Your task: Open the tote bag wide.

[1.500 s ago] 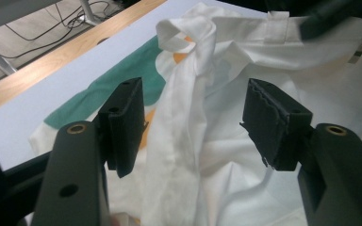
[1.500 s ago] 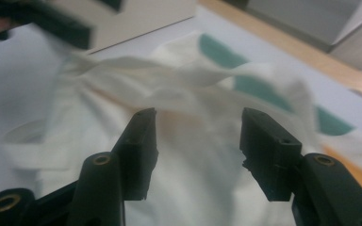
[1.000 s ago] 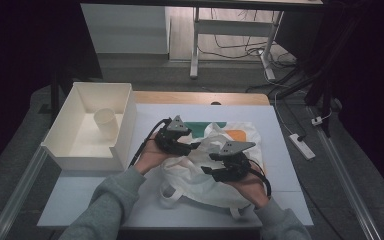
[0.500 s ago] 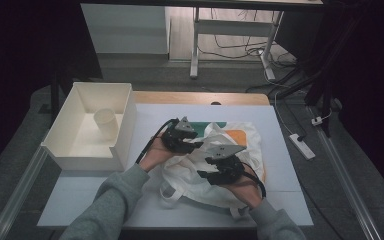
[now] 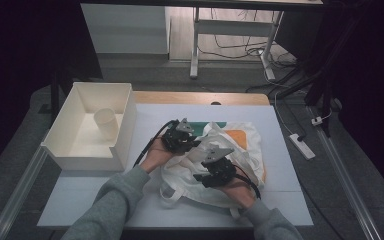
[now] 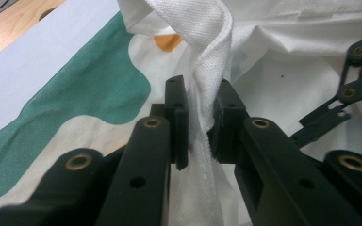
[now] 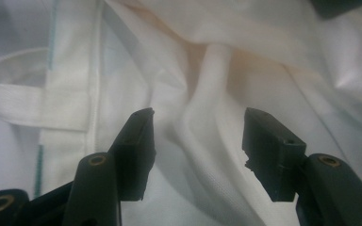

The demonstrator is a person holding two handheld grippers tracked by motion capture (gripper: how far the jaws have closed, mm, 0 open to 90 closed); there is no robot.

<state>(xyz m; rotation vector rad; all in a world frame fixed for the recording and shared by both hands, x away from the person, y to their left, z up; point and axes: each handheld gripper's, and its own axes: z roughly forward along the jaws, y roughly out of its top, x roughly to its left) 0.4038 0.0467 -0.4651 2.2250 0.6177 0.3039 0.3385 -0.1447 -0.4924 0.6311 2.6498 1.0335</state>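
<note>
A white cloth tote bag (image 5: 240,145) with green and orange patches lies crumpled on the white mat. My left gripper (image 5: 181,136) sits at the bag's upper left, shut on a white woven strap (image 6: 212,70) that runs up between its jaws. The bag's green patch (image 6: 75,103) shows to the left of those jaws. My right gripper (image 5: 214,167) rests on the middle of the bag (image 7: 207,61), its jaws open over a raised fold of white cloth (image 7: 202,117) with nothing pinched between them.
A white open box (image 5: 65,145) stands at the left of the table with a paper cup (image 5: 106,123) inside. A white power strip (image 5: 301,145) lies off the right edge. The mat (image 5: 80,195) is bare in front and at the far side.
Both grippers have shifted slightly to the right and closer together over the bag. The bag's folds have bunched more under them.
</note>
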